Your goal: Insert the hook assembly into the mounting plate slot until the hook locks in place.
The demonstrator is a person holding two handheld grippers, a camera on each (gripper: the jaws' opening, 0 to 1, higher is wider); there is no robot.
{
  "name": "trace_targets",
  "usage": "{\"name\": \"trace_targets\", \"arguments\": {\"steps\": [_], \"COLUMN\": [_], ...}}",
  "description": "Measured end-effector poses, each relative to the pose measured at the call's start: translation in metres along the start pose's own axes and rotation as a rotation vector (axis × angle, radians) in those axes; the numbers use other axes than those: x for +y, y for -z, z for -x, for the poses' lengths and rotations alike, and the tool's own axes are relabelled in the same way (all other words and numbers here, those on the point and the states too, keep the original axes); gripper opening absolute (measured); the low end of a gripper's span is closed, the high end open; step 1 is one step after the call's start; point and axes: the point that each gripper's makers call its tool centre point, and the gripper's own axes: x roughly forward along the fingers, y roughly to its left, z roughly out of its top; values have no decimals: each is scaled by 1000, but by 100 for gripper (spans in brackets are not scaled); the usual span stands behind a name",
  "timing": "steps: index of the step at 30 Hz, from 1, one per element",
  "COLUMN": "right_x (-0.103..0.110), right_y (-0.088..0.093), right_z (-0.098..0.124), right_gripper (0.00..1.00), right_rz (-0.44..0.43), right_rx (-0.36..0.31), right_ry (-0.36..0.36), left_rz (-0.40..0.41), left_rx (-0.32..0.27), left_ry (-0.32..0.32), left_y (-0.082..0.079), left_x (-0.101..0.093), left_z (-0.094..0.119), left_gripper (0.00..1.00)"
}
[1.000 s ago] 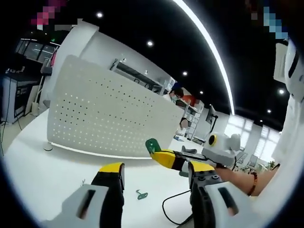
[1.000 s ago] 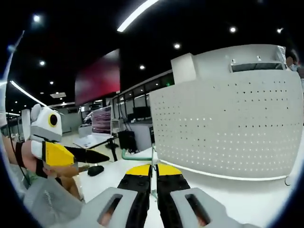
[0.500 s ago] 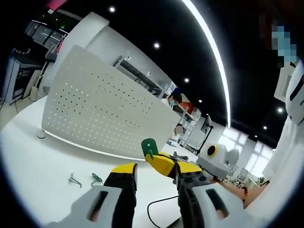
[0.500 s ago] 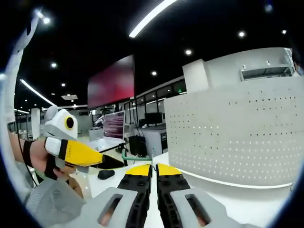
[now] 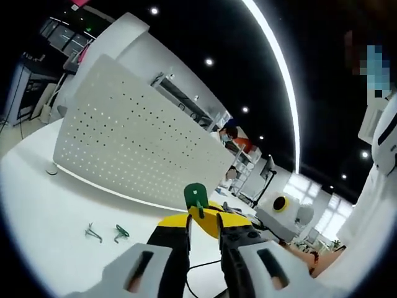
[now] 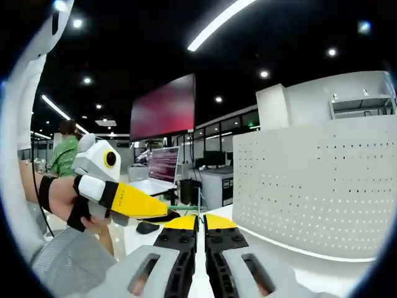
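The white perforated mounting plate [image 5: 136, 149] stands upright on the white table [image 5: 43, 205]; it rises to the right in the right gripper view [image 6: 316, 186]. A green hook [image 5: 196, 195] with a round head sticks up from my right gripper [image 5: 209, 218], which is shut on its stem. My left gripper [image 5: 203, 226] has its yellow jaws close on either side of that stem with a narrow gap left. In the right gripper view my right gripper [image 6: 200, 221] is shut on a thin green wire [image 6: 199, 208], and the left gripper [image 6: 172, 215] reaches in from the left, almost touching its tips.
Two spare green hooks [image 5: 93, 233] [image 5: 121, 233] lie on the table left of my jaws. A black cable [image 5: 200, 266] loops below them. A hand [image 6: 62, 198] holds the left gripper. People stand far back [image 6: 65, 155]. Desks and monitors [image 6: 162, 167] lie behind.
The left gripper's jaws have narrowed from wide apart to close around the hook. The two grippers have come together, and both views have shifted with the hands.
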Motion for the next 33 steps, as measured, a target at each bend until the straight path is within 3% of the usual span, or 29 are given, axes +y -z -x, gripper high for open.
{"name": "trace_targets", "arguments": {"steps": [6,20,33], "right_x": [6,16,22], "right_y": [-4,-4,-1], "right_z": [-1,-3,-7], "right_gripper": [2,2,3], "right_rz": [52,83,86], "right_rx": [-21,-38,0], "right_ry": [-24,-58,-64], "left_rz": [25,94,38], "left_rx": [-13,-16,-29], "left_ry": [-4,0,-27], "left_y": [-3,-2,-2], "left_x": [1,4,9], "left_z": [0,5,11], "left_gripper": [13,5,3]}}
